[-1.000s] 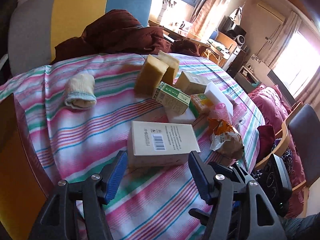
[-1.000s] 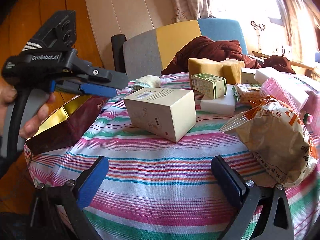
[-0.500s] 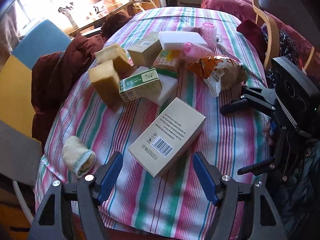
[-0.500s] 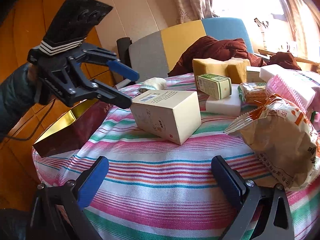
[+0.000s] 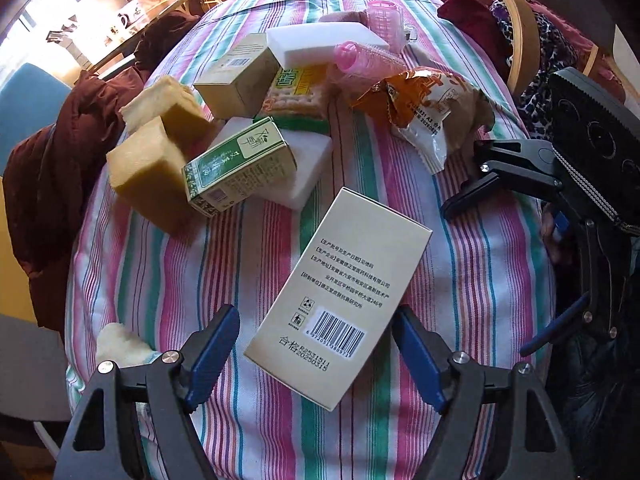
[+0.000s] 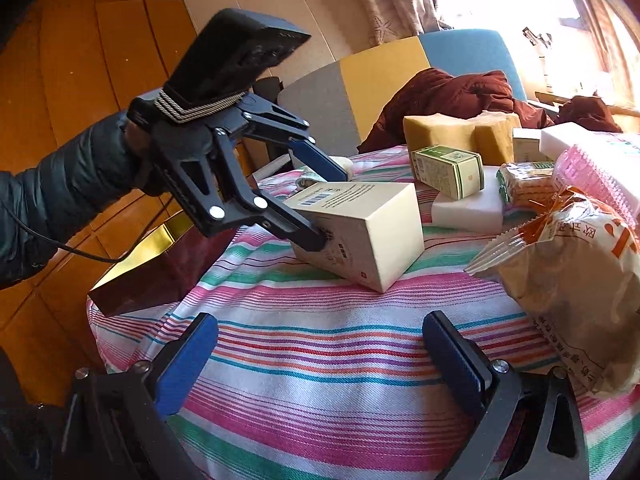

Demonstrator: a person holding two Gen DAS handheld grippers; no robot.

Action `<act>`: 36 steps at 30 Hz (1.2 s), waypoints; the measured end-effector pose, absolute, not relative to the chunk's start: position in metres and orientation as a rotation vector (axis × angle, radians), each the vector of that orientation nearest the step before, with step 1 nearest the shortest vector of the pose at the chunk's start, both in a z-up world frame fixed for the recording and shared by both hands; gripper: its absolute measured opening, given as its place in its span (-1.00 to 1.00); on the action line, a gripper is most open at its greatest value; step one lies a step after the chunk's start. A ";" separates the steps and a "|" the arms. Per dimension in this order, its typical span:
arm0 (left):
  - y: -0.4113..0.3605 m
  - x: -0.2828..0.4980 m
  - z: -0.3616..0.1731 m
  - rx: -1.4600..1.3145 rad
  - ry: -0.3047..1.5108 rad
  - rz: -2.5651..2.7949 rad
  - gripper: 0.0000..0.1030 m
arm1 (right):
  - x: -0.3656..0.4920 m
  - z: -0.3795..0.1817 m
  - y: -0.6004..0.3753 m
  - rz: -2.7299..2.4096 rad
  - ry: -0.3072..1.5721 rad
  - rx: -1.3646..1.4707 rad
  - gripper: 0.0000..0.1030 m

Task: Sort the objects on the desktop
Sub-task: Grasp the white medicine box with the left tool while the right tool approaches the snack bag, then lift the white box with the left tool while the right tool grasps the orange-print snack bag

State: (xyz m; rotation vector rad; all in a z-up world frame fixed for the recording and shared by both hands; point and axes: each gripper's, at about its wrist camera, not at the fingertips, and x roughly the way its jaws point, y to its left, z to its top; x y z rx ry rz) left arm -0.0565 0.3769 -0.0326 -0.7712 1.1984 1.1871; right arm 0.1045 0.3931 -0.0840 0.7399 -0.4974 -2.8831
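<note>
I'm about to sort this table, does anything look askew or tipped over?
Yes. The green carton leans tilted, propped on the white foam block, and a pink ribbed cup lies on its side.

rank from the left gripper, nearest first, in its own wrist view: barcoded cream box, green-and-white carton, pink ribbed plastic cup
1. Barcoded cream box, between the left gripper's open fingers.
2. Green-and-white carton, mid-table, left of centre, leaning on a white foam block.
3. Pink ribbed plastic cup, far side, lying down.
</note>
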 end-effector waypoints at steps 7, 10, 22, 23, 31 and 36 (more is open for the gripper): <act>0.372 -0.065 -0.043 -0.917 1.052 1.251 0.27 | 0.105 -0.084 0.394 -2.884 -0.500 0.739 1.00; 0.360 -0.062 -0.040 -0.965 0.958 1.342 0.10 | 0.104 -0.084 0.393 -2.884 -0.499 0.741 1.00; 0.292 -0.022 -0.033 -1.105 0.566 1.845 0.02 | 0.115 -0.071 0.389 -2.931 -0.435 0.903 0.96; 0.287 -0.019 -0.036 -1.109 0.549 1.863 0.02 | 0.122 -0.067 0.391 -2.943 -0.438 0.902 0.94; 0.271 0.006 -0.044 -1.063 0.494 1.935 0.03 | 0.180 -0.031 0.444 -3.179 -0.484 0.835 0.94; 0.276 0.008 -0.049 -1.060 0.429 1.898 0.05 | 0.166 -0.020 0.467 -3.239 -0.289 0.942 0.92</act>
